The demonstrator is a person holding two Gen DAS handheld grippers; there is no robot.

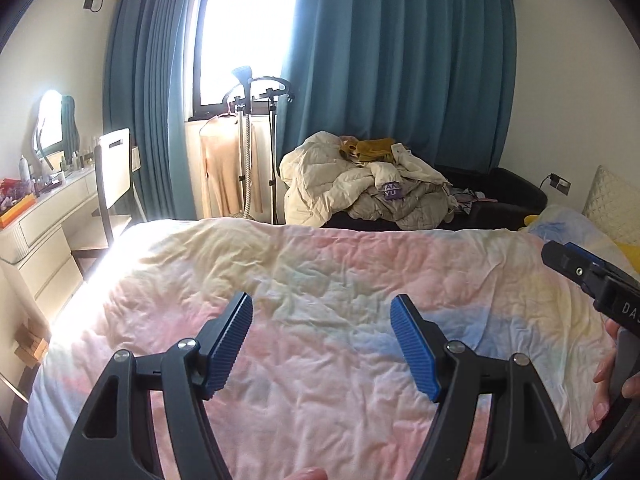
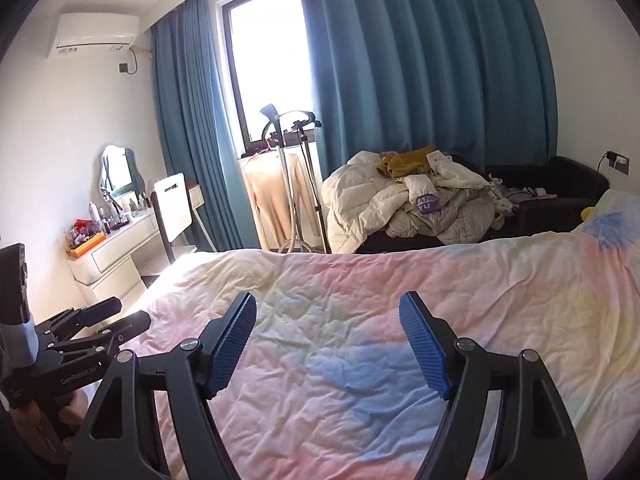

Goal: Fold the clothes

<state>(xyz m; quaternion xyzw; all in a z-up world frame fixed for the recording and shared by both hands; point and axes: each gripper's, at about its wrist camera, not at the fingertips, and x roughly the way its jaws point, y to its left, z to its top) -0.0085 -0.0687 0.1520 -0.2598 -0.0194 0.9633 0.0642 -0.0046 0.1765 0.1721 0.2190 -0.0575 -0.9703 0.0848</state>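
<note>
A heap of clothes (image 1: 372,184) lies on a black sofa beyond the bed: cream padded jackets, a mustard garment (image 1: 372,148) on top and a purple patch. The heap also shows in the right wrist view (image 2: 416,200). My left gripper (image 1: 322,320) is open and empty above the pastel tie-dye bed cover (image 1: 340,264). My right gripper (image 2: 328,320) is open and empty above the same cover (image 2: 440,272). The right gripper's body shows at the right edge of the left wrist view (image 1: 592,280). The left gripper shows at the left edge of the right wrist view (image 2: 96,320).
A garment steamer stand (image 1: 250,136) with a beige top (image 1: 224,168) hanging on it stands by the window. A white dressing table (image 1: 44,208) with a chair (image 1: 114,176) is at the left. Blue curtains (image 1: 400,60) hang behind the black sofa (image 1: 512,196).
</note>
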